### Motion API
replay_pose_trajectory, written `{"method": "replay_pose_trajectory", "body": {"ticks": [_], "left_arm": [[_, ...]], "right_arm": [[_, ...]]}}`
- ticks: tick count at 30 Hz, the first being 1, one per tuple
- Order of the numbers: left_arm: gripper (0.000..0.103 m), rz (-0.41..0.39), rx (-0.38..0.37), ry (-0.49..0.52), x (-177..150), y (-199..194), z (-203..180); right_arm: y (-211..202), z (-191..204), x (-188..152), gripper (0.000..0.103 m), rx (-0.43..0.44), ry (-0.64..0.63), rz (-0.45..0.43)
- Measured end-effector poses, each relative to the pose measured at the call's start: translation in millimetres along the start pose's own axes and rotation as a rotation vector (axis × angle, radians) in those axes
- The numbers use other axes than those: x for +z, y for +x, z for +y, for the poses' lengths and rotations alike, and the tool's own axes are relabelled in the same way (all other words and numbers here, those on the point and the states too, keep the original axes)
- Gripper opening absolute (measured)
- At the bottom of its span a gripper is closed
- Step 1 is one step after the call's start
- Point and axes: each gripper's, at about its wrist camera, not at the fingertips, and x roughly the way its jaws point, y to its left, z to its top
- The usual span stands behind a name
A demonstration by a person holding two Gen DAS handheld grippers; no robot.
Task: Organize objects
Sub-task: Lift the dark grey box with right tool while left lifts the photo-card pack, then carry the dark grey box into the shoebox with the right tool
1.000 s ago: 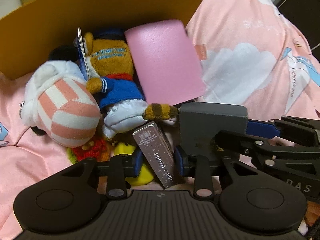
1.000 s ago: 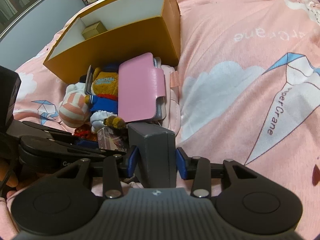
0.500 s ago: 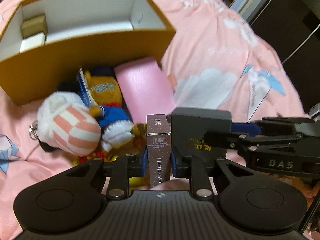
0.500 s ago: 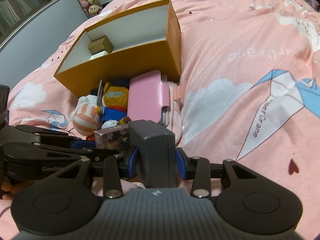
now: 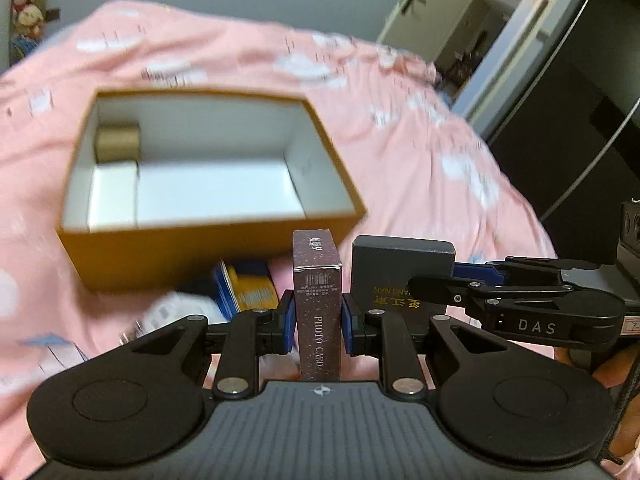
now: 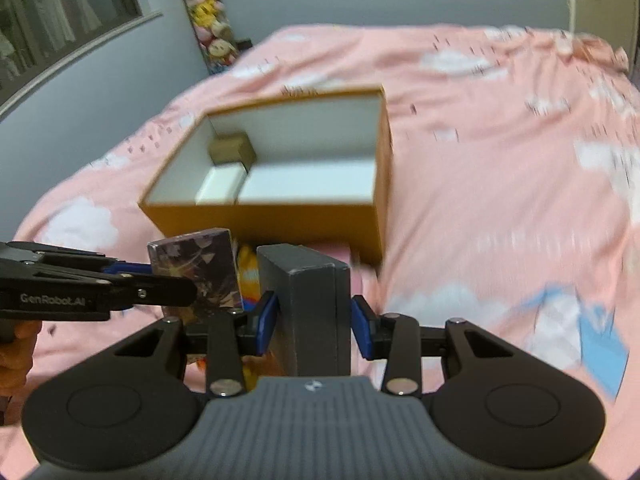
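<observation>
My left gripper (image 5: 317, 318) is shut on a slim maroon box marked PHOTO CARD (image 5: 318, 300), held upright above the bed. My right gripper (image 6: 313, 322) is shut on a dark grey box (image 6: 316, 308), which also shows in the left wrist view as the dark grey box (image 5: 396, 268) with gold lettering. The photo card box (image 6: 198, 270) hangs just left of the grey one in the right wrist view. Ahead lies an open mustard-yellow carton (image 5: 168, 258) with a white inside; a small gold box (image 5: 118, 144) and a white box (image 5: 114, 196) sit at its left end.
Plush toys and a blue-edged tag (image 5: 244, 292) lie blurred on the pink cloud-print bedspread (image 5: 420, 168) in front of the carton. A column of plush toys (image 6: 208, 36) hangs by the grey wall. A dark wardrobe (image 5: 580, 120) and a doorway stand to the right.
Both grippers rose with their boxes and tipped up, so the carton's inside now shows. The left jaws closed on the photo card box and stood it upright.
</observation>
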Motion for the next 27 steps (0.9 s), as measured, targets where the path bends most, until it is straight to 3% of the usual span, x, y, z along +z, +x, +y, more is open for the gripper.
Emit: {"method": "replay_pose_trajectory", "body": {"ticks": [8, 15, 21, 27], "left_arm": [[0.025, -0.173, 0.076, 0.024, 41.5, -20.3, 13.4], [0.025, -0.23, 0.074, -0.032, 75.5, -14.2, 40.2], [0.025, -0.258, 0.203, -0.056, 85.4, 8.7, 65.0], [0.025, -0.232, 0.198, -0.123, 85.9, 26.3, 96.0]], "right_arm": [[0.1, 14.4, 55.0, 0.042, 0.016, -0.101, -0.116], [22.0, 14.1, 103.4, 0.042, 0.079, -0.05, -0.152], [80.3, 18.2, 131.9, 0.042, 0.096, -0.012, -0.065], [149.8, 25.7, 139.5, 0.042, 0.095, 0.003, 0.097]]}}
